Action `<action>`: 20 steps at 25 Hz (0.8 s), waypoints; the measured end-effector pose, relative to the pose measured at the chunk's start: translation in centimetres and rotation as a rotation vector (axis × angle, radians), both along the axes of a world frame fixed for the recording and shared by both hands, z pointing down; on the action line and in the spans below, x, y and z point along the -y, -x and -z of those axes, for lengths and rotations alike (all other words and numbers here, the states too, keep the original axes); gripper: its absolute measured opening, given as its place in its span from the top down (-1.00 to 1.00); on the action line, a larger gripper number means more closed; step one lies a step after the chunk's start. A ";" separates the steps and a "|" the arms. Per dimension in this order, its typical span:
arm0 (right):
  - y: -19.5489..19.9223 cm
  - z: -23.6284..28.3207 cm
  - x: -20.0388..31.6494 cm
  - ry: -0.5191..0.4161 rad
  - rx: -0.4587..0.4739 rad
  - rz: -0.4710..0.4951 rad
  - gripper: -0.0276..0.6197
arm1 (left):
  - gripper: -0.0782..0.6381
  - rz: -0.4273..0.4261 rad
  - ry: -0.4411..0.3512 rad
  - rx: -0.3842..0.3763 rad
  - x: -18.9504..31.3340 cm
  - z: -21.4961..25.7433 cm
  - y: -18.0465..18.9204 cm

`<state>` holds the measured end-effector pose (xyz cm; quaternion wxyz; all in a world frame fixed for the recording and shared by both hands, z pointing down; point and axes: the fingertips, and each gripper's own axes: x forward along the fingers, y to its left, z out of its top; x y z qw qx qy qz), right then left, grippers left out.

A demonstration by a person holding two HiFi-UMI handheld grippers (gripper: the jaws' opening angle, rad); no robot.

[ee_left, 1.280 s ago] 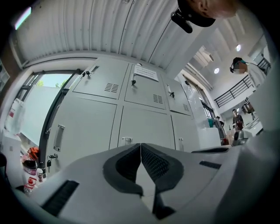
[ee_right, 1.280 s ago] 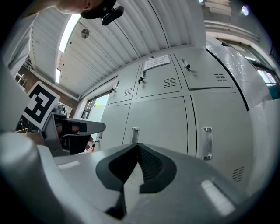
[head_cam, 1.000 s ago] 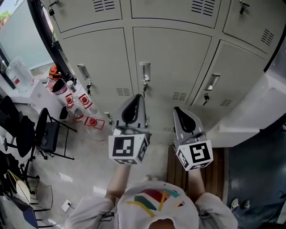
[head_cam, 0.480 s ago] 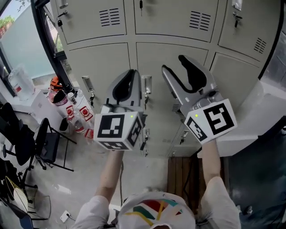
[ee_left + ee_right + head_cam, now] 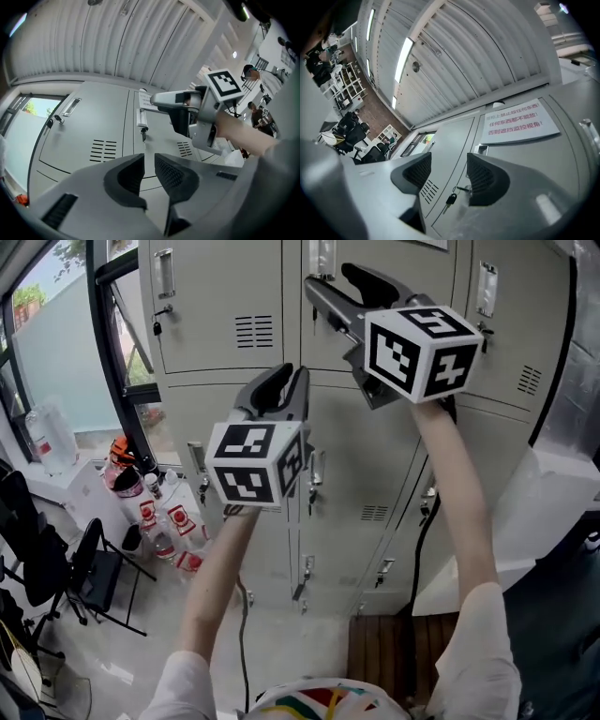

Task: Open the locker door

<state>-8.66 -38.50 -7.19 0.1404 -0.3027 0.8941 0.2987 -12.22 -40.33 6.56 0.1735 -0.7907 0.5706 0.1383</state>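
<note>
The key (image 5: pixel 450 200) in the door (image 5: pixel 525 152) hangs just ahead of the right gripper (image 5: pixel 449 160), which is nearer than the left gripper (image 5: pixel 149 159). Both have just been opening: right wide, left a crack, both empty.

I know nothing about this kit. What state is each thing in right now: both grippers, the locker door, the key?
Left gripper: jaws have just opened a little, nothing between them.
Right gripper: jaws have just opened wide, nothing between them.
Locker door: shut.
Key: hanging in that door's lock.
</note>
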 end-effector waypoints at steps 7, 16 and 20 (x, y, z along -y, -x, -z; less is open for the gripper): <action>2.6 3.6 5.4 0.103 -0.032 -0.062 0.14 | 0.63 0.012 -0.013 0.029 0.5 1.3 0.3; 3.5 3.7 8.3 0.202 -0.005 0.006 0.04 | 0.63 0.023 0.008 -0.015 1.2 0.8 2.6; 4.1 3.8 8.3 0.218 -0.001 0.025 0.03 | 0.63 0.015 0.020 -0.024 1.4 0.5 3.0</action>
